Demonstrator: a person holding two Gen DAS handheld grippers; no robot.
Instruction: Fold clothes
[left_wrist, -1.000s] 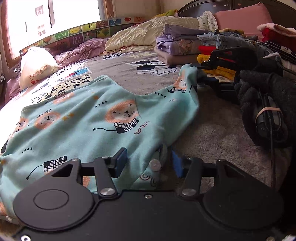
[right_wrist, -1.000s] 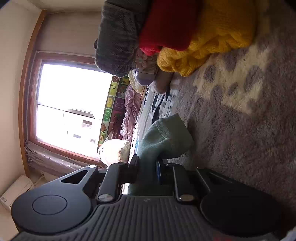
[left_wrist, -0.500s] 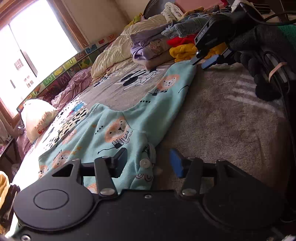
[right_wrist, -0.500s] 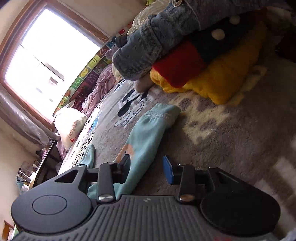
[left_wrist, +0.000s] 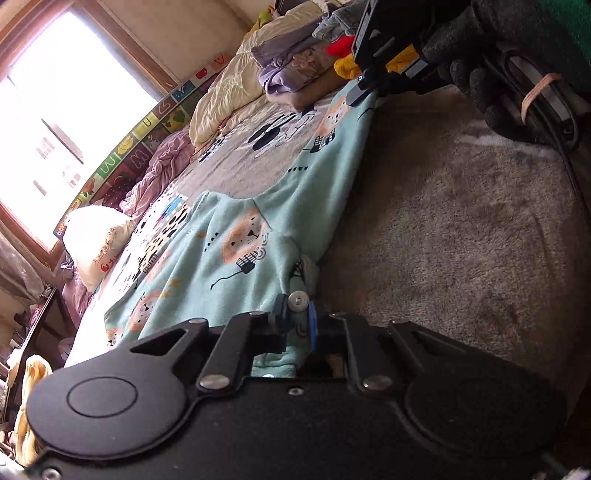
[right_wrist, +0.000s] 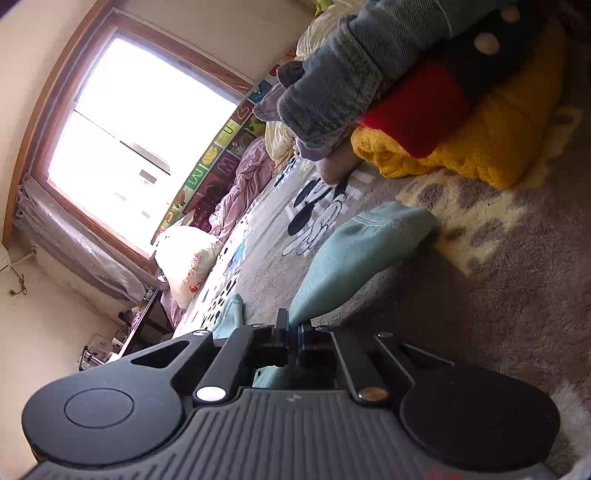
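The left gripper (left_wrist: 297, 317), open half a second earlier, had closed on the snap-button edge of the teal lion-print garment (left_wrist: 221, 258) spread on the grey blanket (left_wrist: 461, 240). Farther along, the right gripper (right_wrist: 293, 334) had likewise clamped its sleeve (right_wrist: 354, 251), near the stacked clothes (right_wrist: 461, 122).

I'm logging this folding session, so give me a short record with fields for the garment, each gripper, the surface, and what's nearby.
garment: teal lion-print baby garment, spread on the bed
left gripper: shut on the garment's edge by a snap button
right gripper: shut on the garment's sleeve
surface: grey plush blanket
nearby: pile of clothes beyond the sleeve; white pillow by the window
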